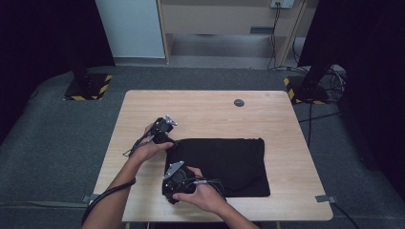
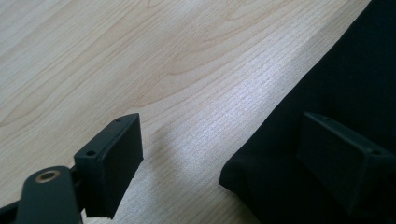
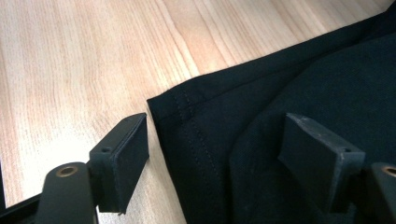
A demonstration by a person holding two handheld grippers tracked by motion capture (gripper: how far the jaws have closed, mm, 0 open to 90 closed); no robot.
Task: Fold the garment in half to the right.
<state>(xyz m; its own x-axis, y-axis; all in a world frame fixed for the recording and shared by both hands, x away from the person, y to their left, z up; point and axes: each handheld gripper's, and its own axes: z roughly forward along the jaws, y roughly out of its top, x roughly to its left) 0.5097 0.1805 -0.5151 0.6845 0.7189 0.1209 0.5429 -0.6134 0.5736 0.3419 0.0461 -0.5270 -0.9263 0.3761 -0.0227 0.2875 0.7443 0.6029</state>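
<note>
A black folded cloth (image 1: 224, 164) lies flat on the wooden table (image 1: 205, 109), right of centre. My left gripper (image 1: 166, 135) is at the cloth's far left corner. In the left gripper view it (image 2: 223, 122) stands open, one jaw over bare wood and the other above the cloth corner (image 2: 261, 172). My right gripper (image 1: 173, 188) is at the cloth's near left corner. In the right gripper view it (image 3: 217, 122) is open astride the stitched hem (image 3: 187, 126), with nothing pinched between the jaws.
A small dark round disc (image 1: 239, 102) sits near the table's far edge. Grey tape tabs (image 1: 326, 198) mark the near corners. Stands with yellow-black bases (image 1: 88, 86) and cables (image 1: 329, 76) are on the floor beyond the table.
</note>
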